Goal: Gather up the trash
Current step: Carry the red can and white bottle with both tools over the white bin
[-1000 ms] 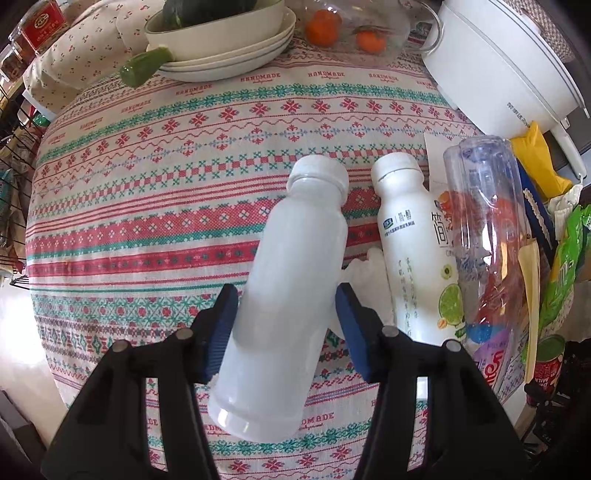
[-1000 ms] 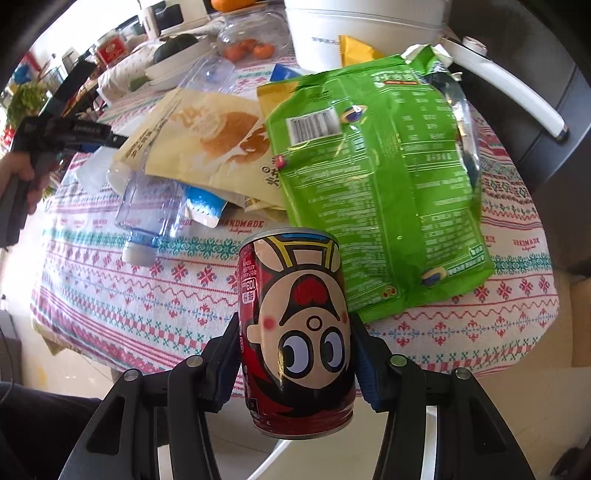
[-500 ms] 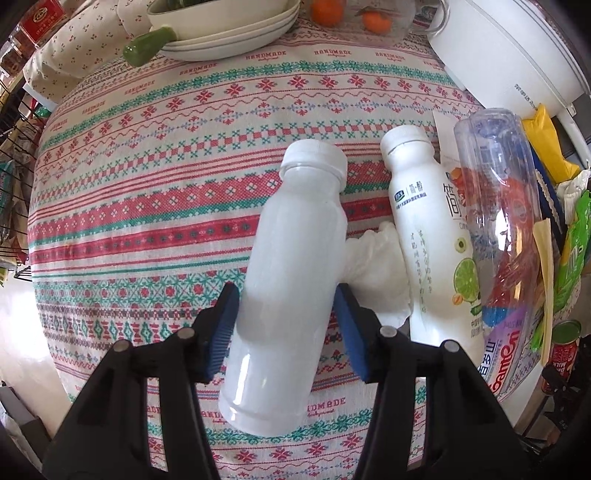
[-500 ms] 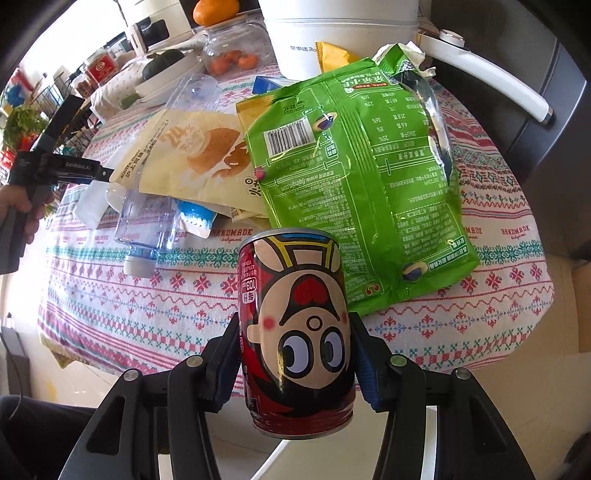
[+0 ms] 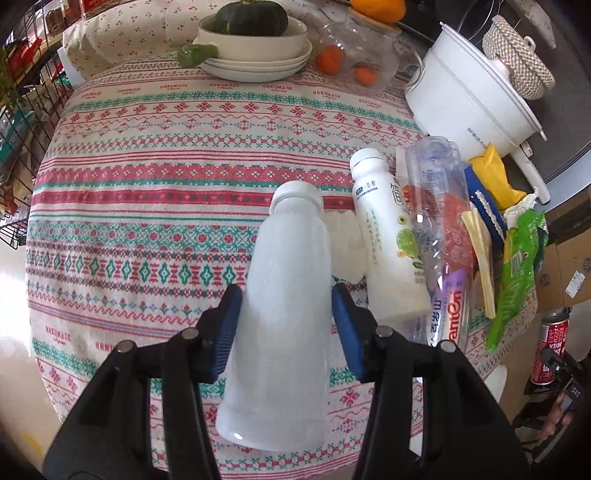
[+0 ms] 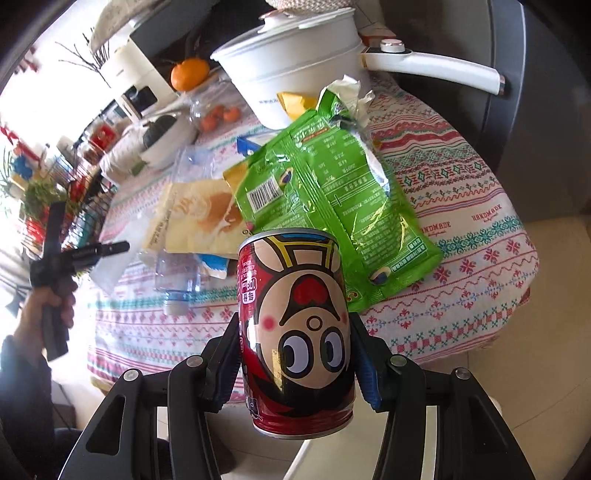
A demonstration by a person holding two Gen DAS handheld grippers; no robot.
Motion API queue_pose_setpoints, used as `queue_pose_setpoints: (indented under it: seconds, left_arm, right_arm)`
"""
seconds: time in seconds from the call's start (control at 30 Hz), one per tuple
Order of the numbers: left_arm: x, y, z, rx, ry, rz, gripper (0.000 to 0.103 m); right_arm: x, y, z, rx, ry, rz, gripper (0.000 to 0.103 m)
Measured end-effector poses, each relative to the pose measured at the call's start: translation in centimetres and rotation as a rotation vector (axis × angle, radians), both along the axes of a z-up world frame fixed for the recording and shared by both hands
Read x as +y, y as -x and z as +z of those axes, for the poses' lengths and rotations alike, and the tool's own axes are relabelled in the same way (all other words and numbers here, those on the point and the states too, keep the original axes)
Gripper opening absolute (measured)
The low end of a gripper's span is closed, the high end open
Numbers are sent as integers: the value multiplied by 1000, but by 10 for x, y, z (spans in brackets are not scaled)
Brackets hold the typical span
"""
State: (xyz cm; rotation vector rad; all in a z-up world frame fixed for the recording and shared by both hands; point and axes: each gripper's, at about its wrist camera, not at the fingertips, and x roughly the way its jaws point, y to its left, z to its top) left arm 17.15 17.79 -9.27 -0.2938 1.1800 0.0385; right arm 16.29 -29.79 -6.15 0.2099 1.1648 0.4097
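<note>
My left gripper (image 5: 286, 321) is shut on a plain white plastic bottle (image 5: 286, 295) and holds it above the patterned tablecloth (image 5: 166, 206). My right gripper (image 6: 295, 350) is shut on a red cartoon can (image 6: 295, 332), held off the table's near edge; the can also shows in the left wrist view (image 5: 550, 350). On the table lie a labelled white bottle (image 5: 388, 236), a clear crushed bottle (image 5: 439, 229), a crumpled tissue (image 5: 349, 243), a green snack bag (image 6: 332, 192) and a yellow pastry wrapper (image 6: 199, 218).
A white electric pot (image 5: 476, 96) with a long handle stands at the table's far right. Stacked plates with a dark squash (image 5: 251, 18) and a clear box of oranges (image 5: 354, 55) sit at the back. A wire rack (image 5: 18, 110) is left of the table.
Both grippers have pulled back and up from the table with their loads. The left view now takes in the whole table; the right view has tilted up toward the pot.
</note>
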Motion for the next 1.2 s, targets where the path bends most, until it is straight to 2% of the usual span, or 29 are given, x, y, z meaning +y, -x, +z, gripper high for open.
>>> queue_pose_setpoints:
  seconds: [0.13, 0.33, 0.57, 0.73, 0.93, 1.07, 1.2]
  left_arm:
    - [-11, 26, 17, -62, 49, 6, 51]
    - [-19, 54, 20, -116, 159, 27, 51]
    - [-67, 79, 55, -222, 192, -138, 51]
    - [-129, 95, 69, -247, 221, -326, 51]
    - [-220, 109, 49, -161, 247, -549, 51]
    - [-294, 128, 16, -59, 204, -722, 51]
    - [-351, 144, -21, 28, 122, -842, 51]
  right_arm:
    - [-8, 9, 10, -19, -46, -19, 54]
    - [-12, 18, 18, -15, -107, -38, 54]
    - [-30, 34, 19, -9, -88, -58, 54]
    - [-58, 46, 13, 8, -72, -99, 54]
    - [-93, 62, -5, 51, -36, -140, 54]
    - [-113, 73, -24, 89, 7, -152, 55]
    - [-128, 85, -48, 149, 58, -158, 55]
